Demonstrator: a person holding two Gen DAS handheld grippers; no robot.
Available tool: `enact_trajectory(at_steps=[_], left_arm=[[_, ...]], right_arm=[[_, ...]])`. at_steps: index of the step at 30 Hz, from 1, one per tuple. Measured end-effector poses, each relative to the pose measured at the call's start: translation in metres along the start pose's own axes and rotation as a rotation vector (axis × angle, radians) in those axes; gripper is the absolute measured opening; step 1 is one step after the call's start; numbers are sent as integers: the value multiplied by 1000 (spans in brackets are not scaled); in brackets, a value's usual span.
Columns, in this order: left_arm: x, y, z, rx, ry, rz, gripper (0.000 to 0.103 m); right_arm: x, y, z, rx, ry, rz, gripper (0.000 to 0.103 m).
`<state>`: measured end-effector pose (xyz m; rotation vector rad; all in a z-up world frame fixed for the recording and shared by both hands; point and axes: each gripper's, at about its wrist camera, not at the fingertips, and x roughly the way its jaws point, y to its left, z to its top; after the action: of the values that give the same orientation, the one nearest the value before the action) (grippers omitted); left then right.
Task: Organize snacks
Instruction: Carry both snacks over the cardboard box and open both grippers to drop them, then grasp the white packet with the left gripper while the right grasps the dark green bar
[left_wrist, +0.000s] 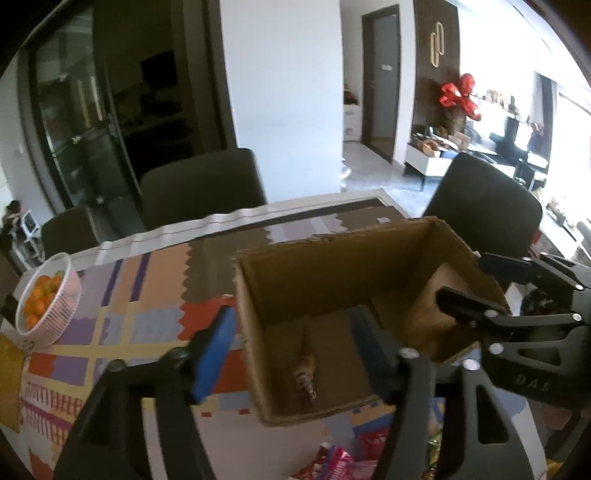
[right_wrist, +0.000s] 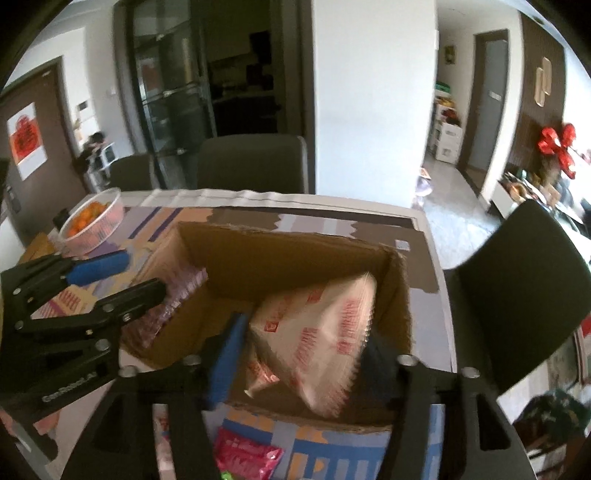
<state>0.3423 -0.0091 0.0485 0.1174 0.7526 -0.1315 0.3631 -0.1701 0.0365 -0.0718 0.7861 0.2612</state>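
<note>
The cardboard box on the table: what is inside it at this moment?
Inside the cardboard box a cream snack bag with red print sits between the right gripper fingers. The floor beneath it is hidden.

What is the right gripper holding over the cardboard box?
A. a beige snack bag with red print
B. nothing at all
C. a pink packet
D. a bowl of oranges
A: in the right wrist view, the right gripper has its blue-padded fingers on both sides of the beige snack bag, above the open cardboard box.
</note>
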Motion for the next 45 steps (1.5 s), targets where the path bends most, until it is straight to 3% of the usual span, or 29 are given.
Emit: enact_trajectory(at_steps=[9,16,31,45], left_arm=[[-41,2,-14,20,-71,29,83],[-78,9,-34,0,-122,29,85],[-131,12,-89,-2,-142,-13,90],[-144,9,-150,44,-111,-1,93]], right_arm=[[-33,13,-12,-39,-72,-68,76],[-76,28,-27,-30,-156,-104,82],[-125,63,-81,-13,-204,-95,82],[-136,83,-135,-2,-182,-100,82]])
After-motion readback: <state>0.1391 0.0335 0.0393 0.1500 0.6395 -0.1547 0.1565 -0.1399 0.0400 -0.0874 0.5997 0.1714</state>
